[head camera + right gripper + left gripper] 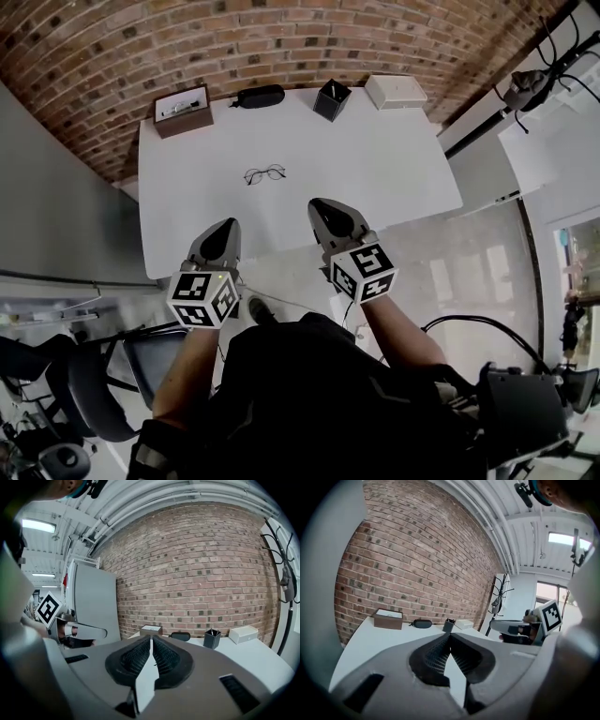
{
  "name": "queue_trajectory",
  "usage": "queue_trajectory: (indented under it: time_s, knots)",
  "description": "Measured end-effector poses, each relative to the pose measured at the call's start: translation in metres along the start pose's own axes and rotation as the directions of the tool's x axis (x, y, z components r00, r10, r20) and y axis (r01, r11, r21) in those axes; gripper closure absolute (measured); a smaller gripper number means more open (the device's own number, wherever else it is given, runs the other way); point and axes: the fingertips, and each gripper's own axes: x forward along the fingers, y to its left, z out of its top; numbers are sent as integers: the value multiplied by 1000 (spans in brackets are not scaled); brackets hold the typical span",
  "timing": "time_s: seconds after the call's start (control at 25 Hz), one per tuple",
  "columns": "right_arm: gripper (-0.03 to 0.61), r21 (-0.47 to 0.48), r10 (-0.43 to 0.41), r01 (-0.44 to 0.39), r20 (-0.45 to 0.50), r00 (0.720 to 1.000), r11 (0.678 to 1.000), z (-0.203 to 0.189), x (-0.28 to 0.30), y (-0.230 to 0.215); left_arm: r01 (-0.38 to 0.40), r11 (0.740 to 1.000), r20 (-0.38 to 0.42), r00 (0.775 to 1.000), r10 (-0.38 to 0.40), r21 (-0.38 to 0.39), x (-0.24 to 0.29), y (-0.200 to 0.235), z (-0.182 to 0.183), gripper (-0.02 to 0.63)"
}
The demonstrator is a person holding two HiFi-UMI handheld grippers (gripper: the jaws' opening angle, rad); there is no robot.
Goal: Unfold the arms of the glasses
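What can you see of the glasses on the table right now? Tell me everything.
The glasses are a thin dark wire frame with two round lenses and a slim bridge. They lie on the white table, left of its middle, touching nothing else. The left gripper and right gripper are both short of them, by the table's near edge. The arms are too small to make out, so folded or not is unclear.

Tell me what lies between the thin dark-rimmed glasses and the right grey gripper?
Only bare white table between glasses and right gripper, in the head view.
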Motion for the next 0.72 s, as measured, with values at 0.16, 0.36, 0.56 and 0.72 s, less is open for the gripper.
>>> queue_trajectory:
  time_s: [0.16, 0.36, 0.56, 0.72]
  knots:
    - [569, -13, -30, 29, -29, 999, 999, -2, 16, -2, 39, 999, 34, 999, -39, 5, 12, 10, 5, 606]
    - [568, -22, -46, 45, -69, 997, 999, -11, 34, -9, 55, 998, 3, 998, -55, 7, 32, 19, -6, 606]
    - [568, -21, -24, 21, -135, 991, 1000, -33, 59, -20, -2, 1000, -19, 1000, 1, -31, 51, 37, -11, 604]
    - [568, 6, -1, 2, -171, 985, 1000, -50, 83, -32, -39, 999, -45, 998, 38, -29, 69, 53, -18, 604]
